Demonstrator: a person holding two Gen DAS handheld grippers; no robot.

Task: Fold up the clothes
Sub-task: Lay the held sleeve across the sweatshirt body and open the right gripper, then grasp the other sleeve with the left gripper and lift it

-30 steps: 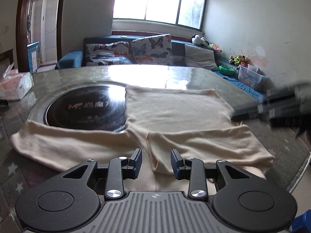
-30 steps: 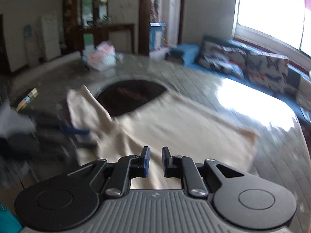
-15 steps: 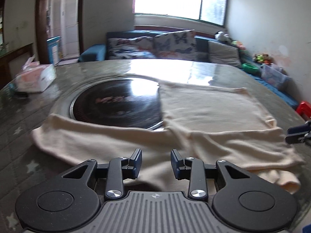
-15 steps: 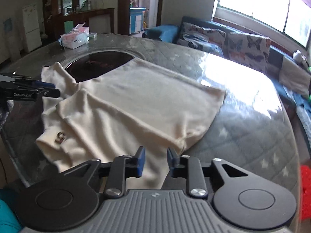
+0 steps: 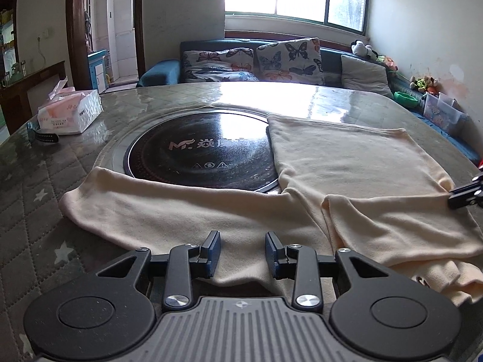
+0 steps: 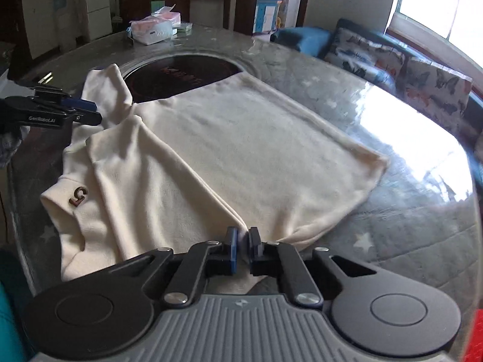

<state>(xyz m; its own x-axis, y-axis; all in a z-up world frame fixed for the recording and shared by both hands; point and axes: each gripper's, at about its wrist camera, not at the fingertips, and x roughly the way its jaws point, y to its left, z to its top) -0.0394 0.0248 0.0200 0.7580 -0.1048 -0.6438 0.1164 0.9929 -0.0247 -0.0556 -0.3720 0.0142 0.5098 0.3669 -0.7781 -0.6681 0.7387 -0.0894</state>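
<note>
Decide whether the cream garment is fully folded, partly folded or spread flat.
Partly folded: one sleeve lies folded over the cream garment; the other sleeve stretches out.

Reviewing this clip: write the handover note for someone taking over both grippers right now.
Left gripper: open, over the near edge of the cream sweater, holding nothing.
Right gripper: shut on the sweater's corner where the folded sleeve meets the body.
The sweater lies flat on the table, partly over the black cooktop. One sleeve is folded across the body; the other sleeve is stretched out.
Left: fold in the other sleeve, then the body.
</note>
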